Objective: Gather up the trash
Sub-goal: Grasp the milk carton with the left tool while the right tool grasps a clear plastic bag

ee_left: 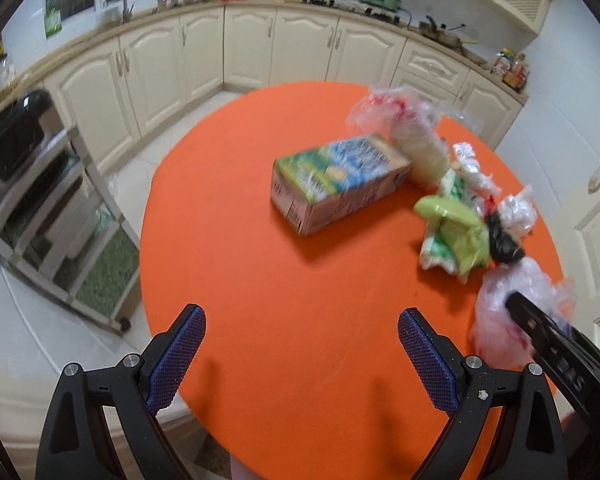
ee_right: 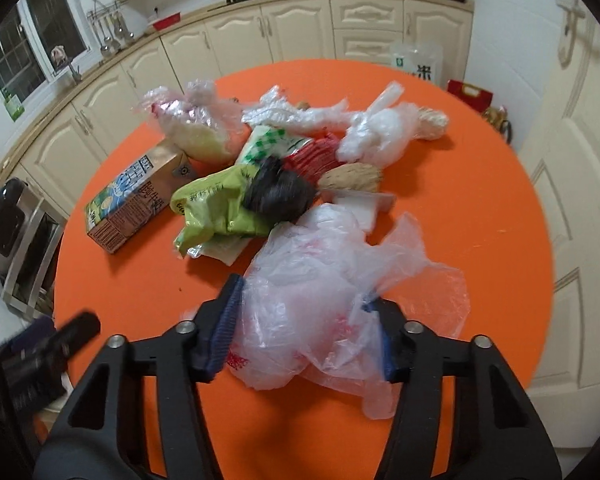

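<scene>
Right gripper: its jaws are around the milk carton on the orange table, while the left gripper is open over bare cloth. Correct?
Not quite. The right gripper has its jaws around the clear plastic bag, not the milk carton, as the right wrist view shows. The left gripper is open over bare cloth.

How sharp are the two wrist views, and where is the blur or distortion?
Left wrist: milk carton and wrappers smeared by motion blur, cabinets bowed by fisheye. Right wrist: sharper; the clear plastic bag between the right gripper pads is legible, the black bag smeared.
</scene>
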### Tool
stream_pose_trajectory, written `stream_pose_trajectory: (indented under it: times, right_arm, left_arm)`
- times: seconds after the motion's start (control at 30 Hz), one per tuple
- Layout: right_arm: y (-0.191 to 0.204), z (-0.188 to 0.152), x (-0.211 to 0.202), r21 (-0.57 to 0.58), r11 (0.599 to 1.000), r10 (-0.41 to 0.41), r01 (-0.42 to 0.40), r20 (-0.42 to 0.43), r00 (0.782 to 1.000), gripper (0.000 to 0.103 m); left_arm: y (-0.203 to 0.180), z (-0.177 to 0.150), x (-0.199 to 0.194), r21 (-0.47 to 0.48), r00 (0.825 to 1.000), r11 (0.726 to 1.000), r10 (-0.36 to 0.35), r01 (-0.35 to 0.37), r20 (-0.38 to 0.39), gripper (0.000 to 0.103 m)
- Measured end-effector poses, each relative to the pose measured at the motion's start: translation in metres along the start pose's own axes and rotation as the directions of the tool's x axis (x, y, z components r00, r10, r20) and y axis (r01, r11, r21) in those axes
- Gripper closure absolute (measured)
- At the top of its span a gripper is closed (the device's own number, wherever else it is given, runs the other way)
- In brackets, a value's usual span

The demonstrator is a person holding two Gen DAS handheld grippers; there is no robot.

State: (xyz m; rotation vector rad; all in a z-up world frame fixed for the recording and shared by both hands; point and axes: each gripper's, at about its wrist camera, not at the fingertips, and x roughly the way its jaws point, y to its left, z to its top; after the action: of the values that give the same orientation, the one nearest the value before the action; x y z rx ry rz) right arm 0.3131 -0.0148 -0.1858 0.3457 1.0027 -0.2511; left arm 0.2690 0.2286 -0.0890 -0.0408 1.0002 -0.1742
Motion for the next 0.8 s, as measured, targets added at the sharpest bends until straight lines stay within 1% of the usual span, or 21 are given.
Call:
stream_pose_trajectory:
  times: [0.07, 0.17, 0.27, 0.33, 0.4, 0.47, 0.53, 0.57, 0.63, 0.67, 0.73, 0.77, 0.8]
  right_arm:
    - [-0.008, 0.0, -0.013, 0.012, 1.0, 0.002, -0.002, 0.021, 1.0, 0.057]
    - [-0.017, 0.006, -0.026, 0.022, 1.0, -0.006, 0.005, 0.053, 0.999, 0.059]
    - [-0.03, 0.018, -0.037, 0.032, 0.999, -0.005, 0.002, 0.09, 0.996, 0.06]
    - [-0.038, 0.024, -0.041, 0.043, 0.999, -0.026, 0.022, 0.112, 0.993, 0.06]
    - [-0.045, 0.031, -0.039, 0.051, 0.998, -0.038, 0.032, 0.116, 0.992, 0.06]
    - [-0.05, 0.035, -0.034, 0.058, 0.998, -0.044, 0.038, 0.109, 0.993, 0.06]
    - [-0.053, 0.04, -0.027, 0.065, 0.997, -0.049, 0.043, 0.097, 0.994, 0.06]
    - [-0.054, 0.042, -0.023, 0.065, 0.997, -0.054, 0.048, 0.088, 0.995, 0.06]
    - [-0.056, 0.045, -0.013, 0.063, 0.996, -0.063, 0.058, 0.068, 0.996, 0.06]
    - [-0.056, 0.047, -0.007, 0.063, 0.996, -0.062, 0.058, 0.056, 0.997, 0.06]
    - [-0.057, 0.048, 0.001, 0.069, 0.996, -0.054, 0.051, 0.041, 0.998, 0.06]
    - [-0.056, 0.049, 0.004, 0.07, 0.996, -0.059, 0.056, 0.04, 0.997, 0.06]
    - [-0.056, 0.05, 0.004, 0.066, 0.996, -0.062, 0.059, 0.043, 0.997, 0.06]
  left_arm:
    - [-0.008, 0.006, -0.002, 0.016, 1.0, 1.0, 0.011, -0.011, 0.028, 0.008]
    - [-0.019, 0.016, -0.001, 0.044, 0.999, 0.999, -0.009, 0.007, 0.048, 0.008]
    - [-0.027, 0.03, 0.005, 0.07, 0.997, 0.996, -0.053, 0.049, 0.052, 0.008]
    - [-0.029, 0.041, 0.011, 0.073, 0.995, 0.995, -0.078, 0.073, 0.059, 0.008]
    - [-0.028, 0.053, 0.022, 0.082, 0.992, 0.992, -0.106, 0.1, 0.068, 0.008]
    - [-0.028, 0.063, 0.036, 0.103, 0.991, 0.988, -0.125, 0.119, 0.055, 0.008]
    - [-0.027, 0.071, 0.053, 0.128, 0.991, 0.983, -0.133, 0.129, 0.024, 0.008]
    - [-0.027, 0.074, 0.061, 0.141, 0.993, 0.984, -0.116, 0.113, 0.017, 0.008]
    - [-0.027, 0.079, 0.069, 0.175, 0.996, 0.983, -0.071, 0.061, 0.05, 0.008]
    - [-0.028, 0.082, 0.073, 0.187, 0.996, 0.98, -0.076, 0.067, 0.042, 0.008]
    - [-0.029, 0.083, 0.086, 0.197, 0.992, 0.973, -0.124, 0.123, -0.007, 0.008]
    - [-0.028, 0.083, 0.091, 0.197, 0.991, 0.971, -0.133, 0.135, -0.023, 0.01]
    - [-0.026, 0.083, 0.099, 0.198, 0.99, 0.97, -0.134, 0.14, -0.044, 0.017]
